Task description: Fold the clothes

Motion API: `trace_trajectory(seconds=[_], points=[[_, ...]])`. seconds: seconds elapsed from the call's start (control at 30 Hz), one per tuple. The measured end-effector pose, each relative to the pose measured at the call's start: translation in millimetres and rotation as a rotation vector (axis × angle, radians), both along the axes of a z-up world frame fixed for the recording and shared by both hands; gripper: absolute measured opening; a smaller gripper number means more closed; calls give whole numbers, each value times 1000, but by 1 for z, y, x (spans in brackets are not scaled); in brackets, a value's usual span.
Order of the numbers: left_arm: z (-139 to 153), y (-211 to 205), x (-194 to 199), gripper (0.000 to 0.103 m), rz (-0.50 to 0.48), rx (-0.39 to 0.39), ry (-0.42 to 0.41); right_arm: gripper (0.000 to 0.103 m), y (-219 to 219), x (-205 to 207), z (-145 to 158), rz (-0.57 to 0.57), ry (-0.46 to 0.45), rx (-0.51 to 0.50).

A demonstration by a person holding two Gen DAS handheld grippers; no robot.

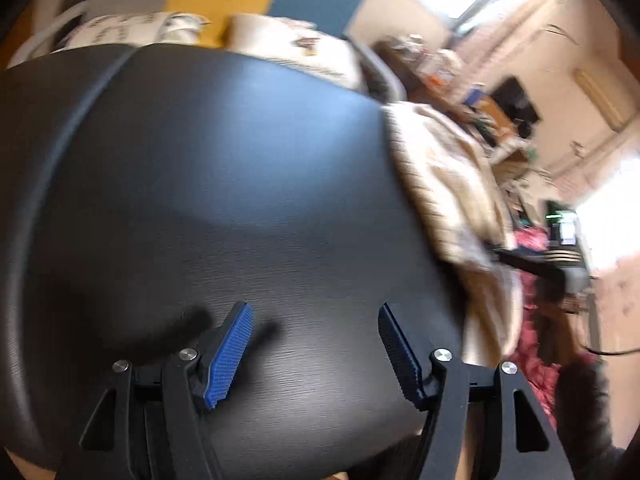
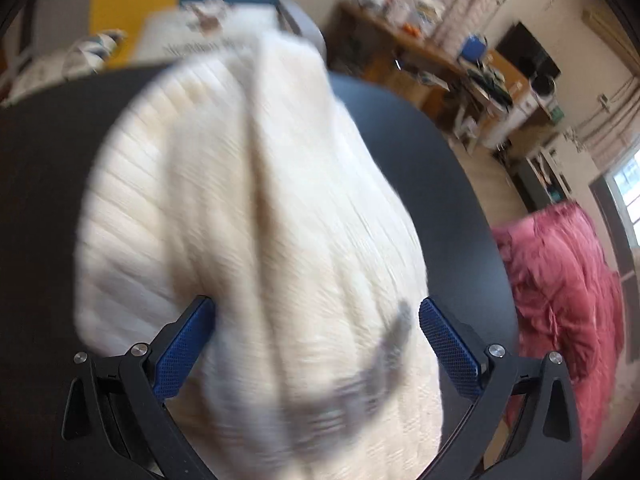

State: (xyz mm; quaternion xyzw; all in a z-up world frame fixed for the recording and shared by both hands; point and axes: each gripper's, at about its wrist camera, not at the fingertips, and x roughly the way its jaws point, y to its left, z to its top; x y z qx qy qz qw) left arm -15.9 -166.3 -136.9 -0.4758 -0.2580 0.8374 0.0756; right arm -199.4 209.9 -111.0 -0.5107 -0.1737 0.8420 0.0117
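Cream ribbed knit garment [image 2: 256, 216] lies bunched on the black surface [image 1: 200, 160], toward its right side, with no tidy fold visible; most of the folding looks left to do. The right gripper [image 2: 318, 336] hovers low over it, fingers spread, gripping nothing. The left gripper [image 1: 316, 354], also spread, hangs over bare surface.

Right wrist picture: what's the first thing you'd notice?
A big cream ribbed sweater fills the middle, lying on the black table between the open right gripper fingers. A bright pink blanket glows at the right. In the other view, the left gripper is open over bare table.
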Motion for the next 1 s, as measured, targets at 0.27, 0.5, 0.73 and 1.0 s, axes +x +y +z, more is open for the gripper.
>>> trace_trajectory(seconds=[0.27, 0.5, 0.73, 1.0], points=[[13, 102, -69, 67, -184, 24, 16, 103, 90, 36, 7, -96, 40, -352], [30, 152, -65, 67, -186, -108, 77, 103, 66, 89, 37, 76, 136, -207], [63, 121, -19, 66, -31, -260, 197, 103, 65, 138, 66, 40, 229, -336], [95, 83, 23, 66, 164, -534, 277, 103, 26, 202, 117, 65, 368, -489]])
